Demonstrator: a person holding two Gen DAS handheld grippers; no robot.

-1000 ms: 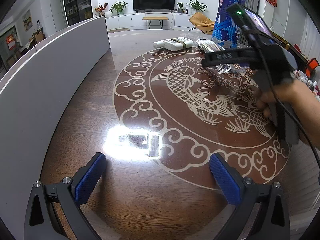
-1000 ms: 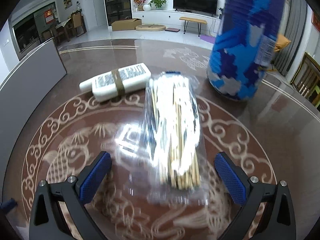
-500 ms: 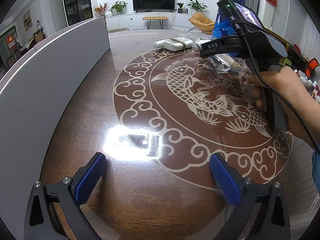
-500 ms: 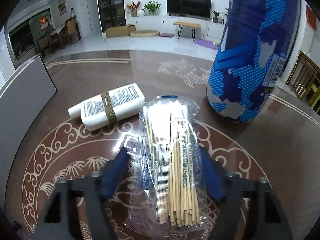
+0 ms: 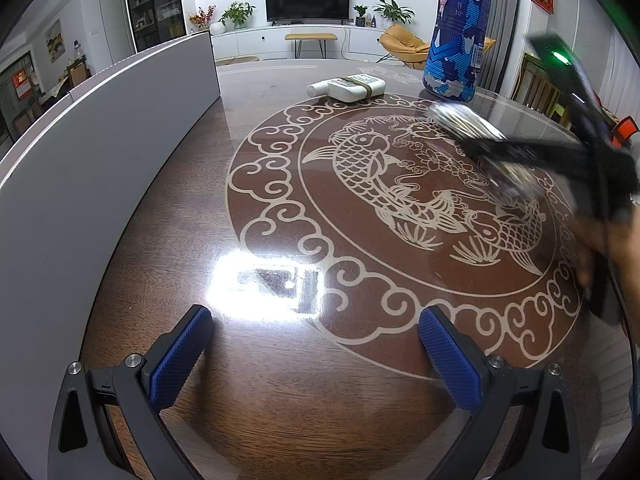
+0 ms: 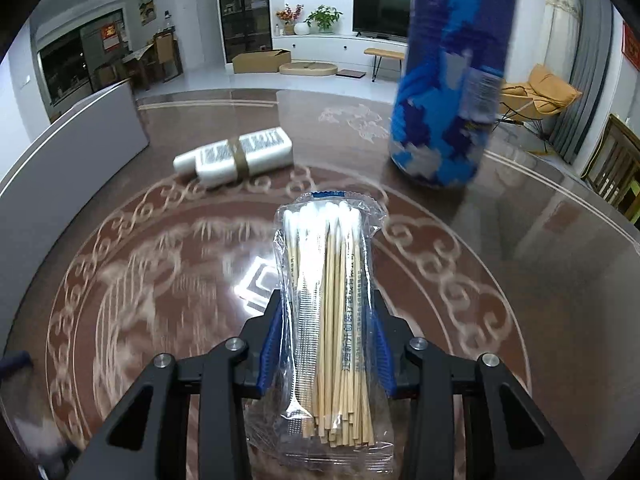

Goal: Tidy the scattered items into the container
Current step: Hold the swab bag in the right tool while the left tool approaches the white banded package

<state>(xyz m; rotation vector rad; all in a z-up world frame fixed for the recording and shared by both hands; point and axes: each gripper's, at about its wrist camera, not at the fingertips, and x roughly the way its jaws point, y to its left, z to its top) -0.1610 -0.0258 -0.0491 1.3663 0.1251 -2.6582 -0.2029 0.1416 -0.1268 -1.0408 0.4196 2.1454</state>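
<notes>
My right gripper (image 6: 326, 312) is shut on a clear bag of cotton swabs (image 6: 328, 300) and holds it lifted above the table. In the left wrist view the right gripper (image 5: 520, 152) is a blur at the right with the bag (image 5: 468, 124) in it. A white tube bound with a band (image 6: 236, 156) lies further back on the table; it also shows in the left wrist view (image 5: 348, 87). My left gripper (image 5: 312, 344) is open and empty, low over the near table. The grey container wall (image 5: 100, 140) runs along the left.
A tall blue patterned can (image 6: 452, 80) stands at the back right, and shows in the left wrist view (image 5: 460, 32). The round table has a fish pattern (image 5: 400, 184) and a bright light glare (image 5: 264, 280). The container wall also shows in the right wrist view (image 6: 68, 152).
My right gripper has closed on the cotton swab bag and lifted it off the table, moving back toward me. My left gripper has not moved.
</notes>
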